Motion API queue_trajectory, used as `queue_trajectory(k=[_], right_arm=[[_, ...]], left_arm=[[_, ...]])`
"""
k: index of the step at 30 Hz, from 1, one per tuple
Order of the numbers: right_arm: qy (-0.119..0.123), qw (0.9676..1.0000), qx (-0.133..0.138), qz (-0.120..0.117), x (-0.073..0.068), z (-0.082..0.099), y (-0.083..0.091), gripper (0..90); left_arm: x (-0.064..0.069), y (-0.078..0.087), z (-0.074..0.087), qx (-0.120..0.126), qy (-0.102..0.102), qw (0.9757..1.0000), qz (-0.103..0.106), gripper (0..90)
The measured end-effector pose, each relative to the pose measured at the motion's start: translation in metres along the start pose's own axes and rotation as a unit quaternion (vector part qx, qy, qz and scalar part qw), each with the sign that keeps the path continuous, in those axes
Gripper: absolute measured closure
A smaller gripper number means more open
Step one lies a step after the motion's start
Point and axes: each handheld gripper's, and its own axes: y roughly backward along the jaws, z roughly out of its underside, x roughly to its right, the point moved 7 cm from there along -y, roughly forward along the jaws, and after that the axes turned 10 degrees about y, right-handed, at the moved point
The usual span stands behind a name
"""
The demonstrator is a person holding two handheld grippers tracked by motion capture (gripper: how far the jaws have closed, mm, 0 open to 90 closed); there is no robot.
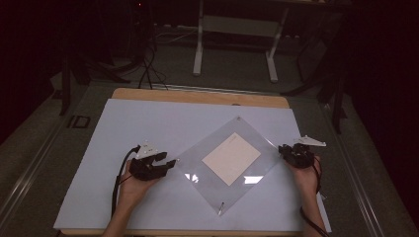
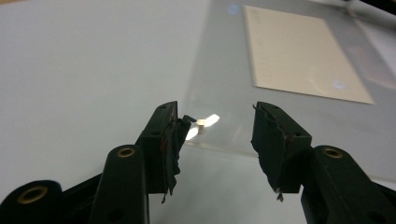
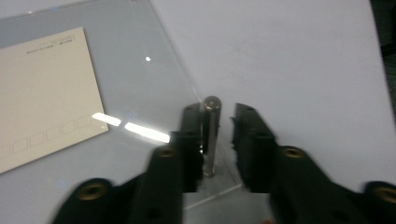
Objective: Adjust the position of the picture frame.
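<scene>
Both tools seemed poised at opposite corner pegs of the clear panel (image 1: 230, 165): the left tool (image 2: 215, 126) spread wide, the right tool (image 3: 218, 122) parted around a metal peg (image 3: 209, 135), needing only to close.

Dim room; glare on acrylic sheet (image 1: 225, 170)

Glossy clear plastic sheet (image 1: 225, 163); matt cream paper card (image 1: 231, 158); shiny metal post (image 3: 210, 135).

Upright metal pin (image 3: 211, 135) between right claw (image 3: 218, 140) jaws, bare table sheet (image 1: 148, 123) beyond clear panel (image 1: 207, 143)
</scene>
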Motion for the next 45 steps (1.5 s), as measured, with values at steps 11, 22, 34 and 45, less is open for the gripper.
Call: queue_trajectory(k=[11,22,34,45], right_arm=[[-0.021,0.9998,0.002,-0.005,-0.001,-0.009,-0.007,84.4],[-0.027,0.9996,0.010,0.005,0.005,-0.035,-0.021,83.7],[-0.057,0.9983,0.000,0.006,0.007,-0.028,-0.037,83.8],[-0.056,0.9981,-0.019,0.019,0.008,-0.039,-0.047,84.0]], left_arm=[[0.034,-0.015,0.008,-0.029,-0.063,0.9964,0.048,53.4],[0.065,-0.024,0.011,-0.043,-0.094,0.9890,0.105,54.1],[0.118,-0.045,0.026,-0.083,-0.150,0.9679,0.184,59.6],[0.164,-0.067,0.031,-0.085,-0.193,0.9500,0.230,60.5]])
